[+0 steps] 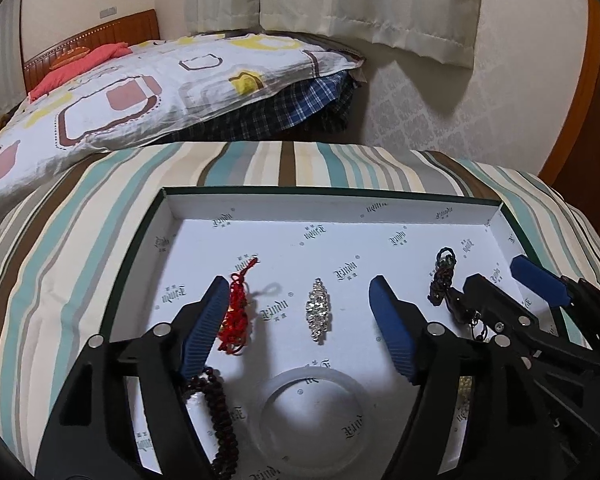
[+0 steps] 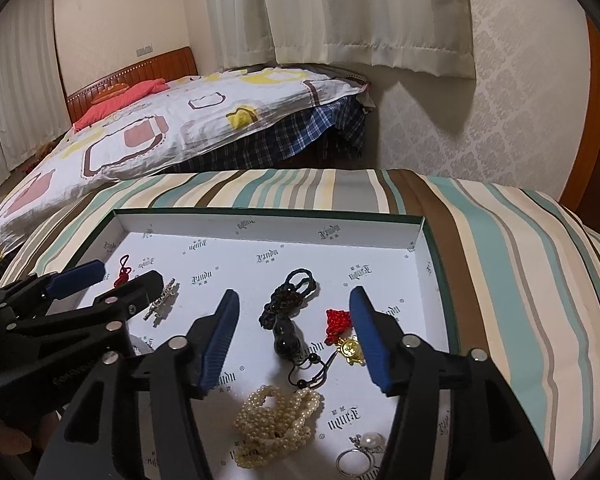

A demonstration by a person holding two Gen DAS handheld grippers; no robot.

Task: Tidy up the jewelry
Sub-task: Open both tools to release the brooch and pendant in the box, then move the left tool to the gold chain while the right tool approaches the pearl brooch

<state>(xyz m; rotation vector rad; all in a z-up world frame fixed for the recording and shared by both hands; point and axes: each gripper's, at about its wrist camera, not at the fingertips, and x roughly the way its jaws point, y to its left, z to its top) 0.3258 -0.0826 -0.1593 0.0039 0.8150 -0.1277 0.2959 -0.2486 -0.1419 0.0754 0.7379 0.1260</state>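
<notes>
A shallow white-lined box (image 1: 332, 210) (image 2: 268, 222) lies on a striped cover. My left gripper (image 1: 300, 292) is open over a silver rhinestone piece (image 1: 318, 314), with a red knotted cord (image 1: 236, 312) at its left finger, a dark bead string (image 1: 220, 416) and a clear bangle (image 1: 312, 412) below. My right gripper (image 2: 294, 304) is open over a dark cord pendant (image 2: 286, 320), beside a red knot with gold charm (image 2: 346, 340). A pearl strand (image 2: 276, 420) and a ring with pearl (image 2: 358, 456) lie nearer. The right gripper (image 1: 496, 280) also shows in the left view.
The striped cover (image 1: 60, 272) slopes away around the box. A bed with a patterned quilt (image 1: 120, 96) stands behind, curtains (image 1: 340, 0) and a papered wall (image 2: 520, 100) beyond. A wooden door (image 1: 592, 100) is at the right.
</notes>
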